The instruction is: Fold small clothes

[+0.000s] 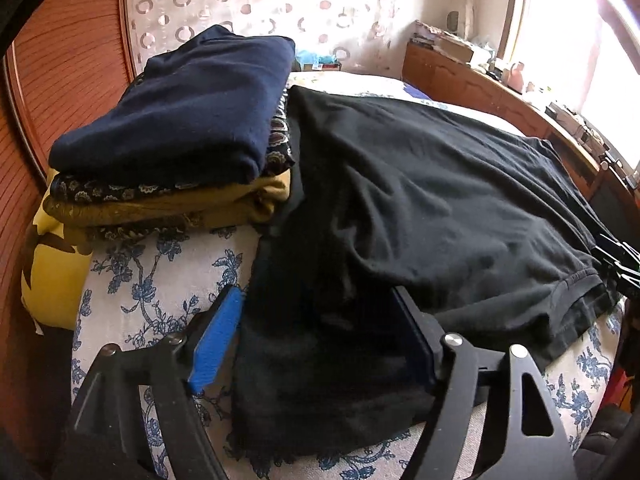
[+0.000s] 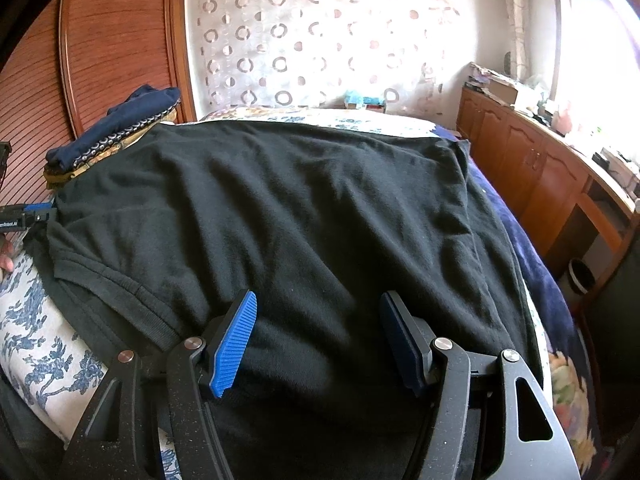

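On the floral bedsheet [image 2: 36,344], black garment [image 2: 280,208] spread flat, lightly wrinkled

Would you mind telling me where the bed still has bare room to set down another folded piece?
One free patch: the floral sheet in front of the folded stack, bordered by the black garment and the left gripper. A strip of sheet also shows beyond the garment, near the patterned curtain. The middle is crowded: the garment covers it, and the right gripper is over it.
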The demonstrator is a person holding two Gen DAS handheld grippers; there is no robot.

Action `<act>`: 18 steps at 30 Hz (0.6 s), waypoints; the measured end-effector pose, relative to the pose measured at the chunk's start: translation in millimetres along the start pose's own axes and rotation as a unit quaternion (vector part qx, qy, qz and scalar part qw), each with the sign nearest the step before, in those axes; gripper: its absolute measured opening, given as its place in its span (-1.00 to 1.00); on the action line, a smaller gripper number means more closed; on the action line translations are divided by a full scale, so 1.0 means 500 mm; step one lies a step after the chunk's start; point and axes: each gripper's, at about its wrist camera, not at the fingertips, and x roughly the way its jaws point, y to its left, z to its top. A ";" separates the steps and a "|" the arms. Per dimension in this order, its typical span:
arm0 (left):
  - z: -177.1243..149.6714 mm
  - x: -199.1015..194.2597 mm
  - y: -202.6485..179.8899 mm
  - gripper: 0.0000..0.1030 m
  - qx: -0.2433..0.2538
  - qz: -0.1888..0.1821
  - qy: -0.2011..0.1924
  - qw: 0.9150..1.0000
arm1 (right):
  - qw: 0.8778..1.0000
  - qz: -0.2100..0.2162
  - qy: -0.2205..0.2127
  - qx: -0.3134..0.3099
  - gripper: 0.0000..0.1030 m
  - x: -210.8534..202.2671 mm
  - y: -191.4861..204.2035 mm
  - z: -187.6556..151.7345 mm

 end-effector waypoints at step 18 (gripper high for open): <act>0.032 -0.059 -0.054 -0.78 0.022 -0.091 -0.053 0.994 | 1.000 -0.001 0.012 -0.001 0.48 -0.007 -0.024 0.000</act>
